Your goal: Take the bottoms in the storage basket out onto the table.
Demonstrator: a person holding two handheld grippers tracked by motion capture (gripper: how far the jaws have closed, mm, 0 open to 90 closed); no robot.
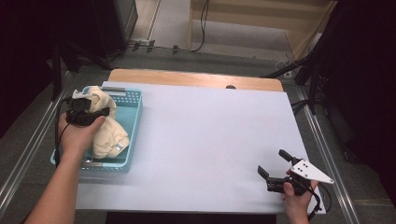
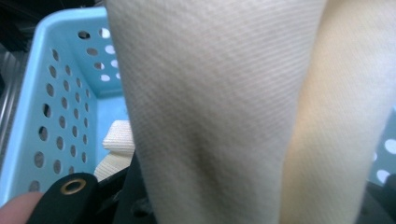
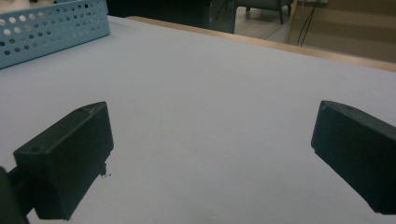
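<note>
White table sheet (image 1: pixel 201 140), wooden table edge (image 1: pixel 196 78), floor cables (image 1: pixel 203 23)

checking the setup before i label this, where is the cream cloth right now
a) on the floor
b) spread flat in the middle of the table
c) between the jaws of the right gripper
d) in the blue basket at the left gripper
d: the cream cloth sits bunched in the blue basket, with the left gripper on it; the right gripper rests open on the bare table.
</note>
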